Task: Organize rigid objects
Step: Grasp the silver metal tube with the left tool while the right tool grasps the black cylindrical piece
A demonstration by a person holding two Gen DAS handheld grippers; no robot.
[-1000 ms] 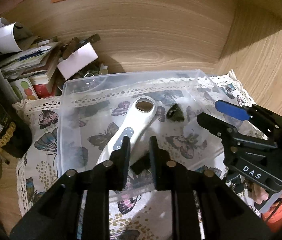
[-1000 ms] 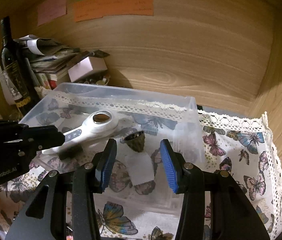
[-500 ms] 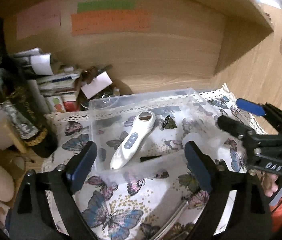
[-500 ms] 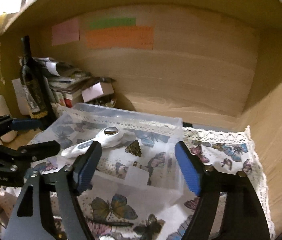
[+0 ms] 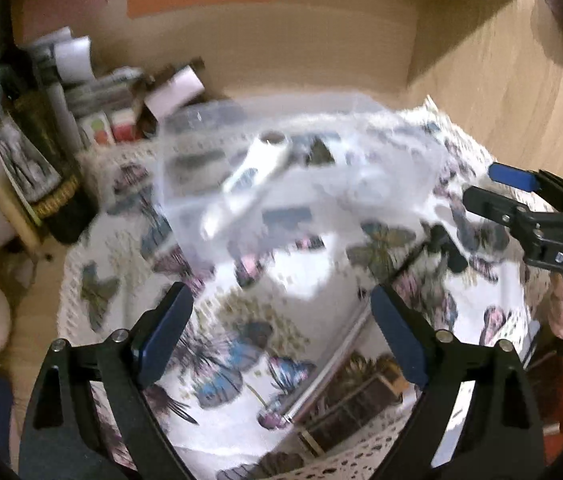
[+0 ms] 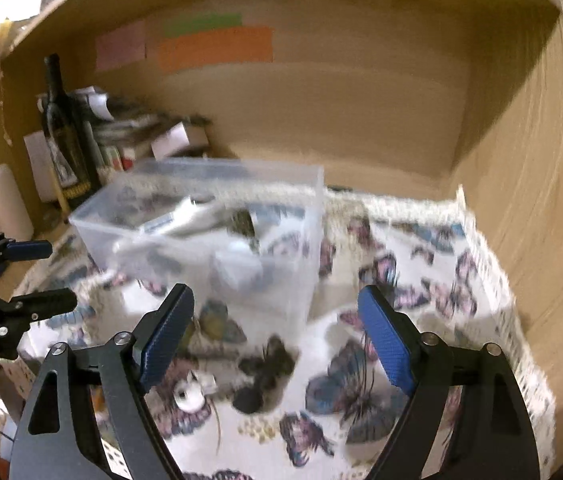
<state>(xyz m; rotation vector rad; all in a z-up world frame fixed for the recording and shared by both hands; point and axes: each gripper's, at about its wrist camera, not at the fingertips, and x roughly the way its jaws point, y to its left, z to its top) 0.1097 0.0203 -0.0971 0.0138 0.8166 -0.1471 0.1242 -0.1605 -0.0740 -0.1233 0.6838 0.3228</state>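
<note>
1. While both views are blurred, the left gripper (image 5: 281, 328) shows its jaws spread wide with nothing between them, above the butterfly cloth (image 5: 241, 344).
2. Equally released and empty, the right gripper (image 6: 277, 336) hangs over the near cloth.
3. A clear bin (image 6: 301, 200) sits on the far left part of the cloth.
4. Inside it lies a white handheld device (image 5: 249, 176), with a small dark object (image 6: 243, 220) just beside it.
5. Small dark and white items (image 6: 257, 376) lie on the cloth near the bin.
6. A bottle (image 6: 61, 128) stands far left.
</note>
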